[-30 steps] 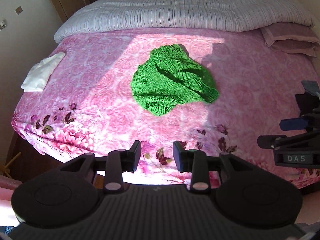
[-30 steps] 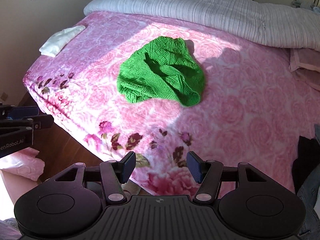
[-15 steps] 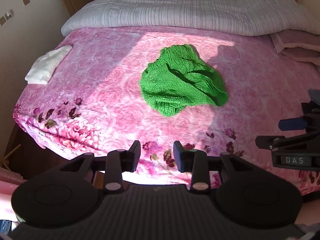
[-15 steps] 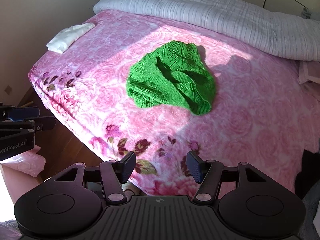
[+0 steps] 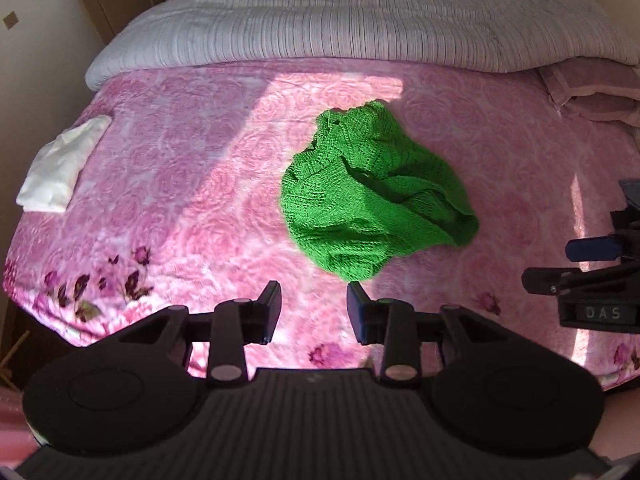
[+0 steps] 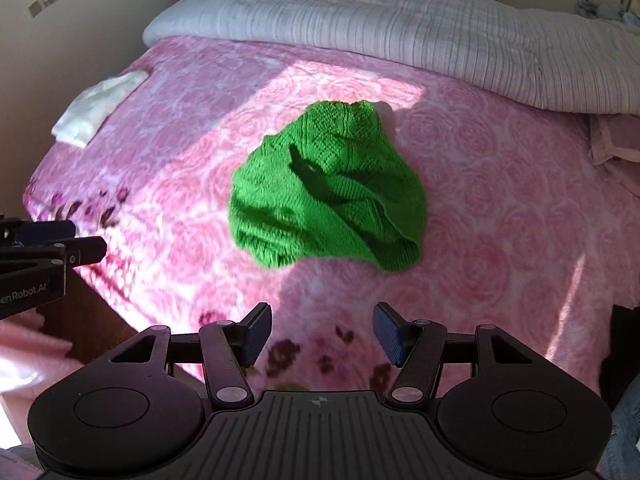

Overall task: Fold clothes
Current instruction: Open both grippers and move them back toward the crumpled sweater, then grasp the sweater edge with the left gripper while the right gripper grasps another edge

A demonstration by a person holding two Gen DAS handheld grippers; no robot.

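A crumpled green knitted garment (image 5: 372, 200) lies in a heap in the middle of a pink rose-patterned bedspread (image 5: 192, 184); it also shows in the right wrist view (image 6: 328, 192). My left gripper (image 5: 313, 312) is open and empty, above the bed's near edge, just short of the garment. My right gripper (image 6: 321, 332) is open and empty, also near the bed's front edge, a little further from the garment. Each gripper shows at the edge of the other's view: the right gripper (image 5: 588, 280) and the left gripper (image 6: 44, 260).
A folded white cloth (image 5: 64, 164) lies at the bed's left edge. A striped grey quilt (image 5: 360, 20) is rolled along the far side. A mauve pillow (image 5: 592, 92) sits at the far right. A dark item (image 6: 624, 344) lies at the right edge.
Both grippers have moved forward towards the bed, so the green garment looks larger and nearer. Both stay open and empty. The garment has not moved.
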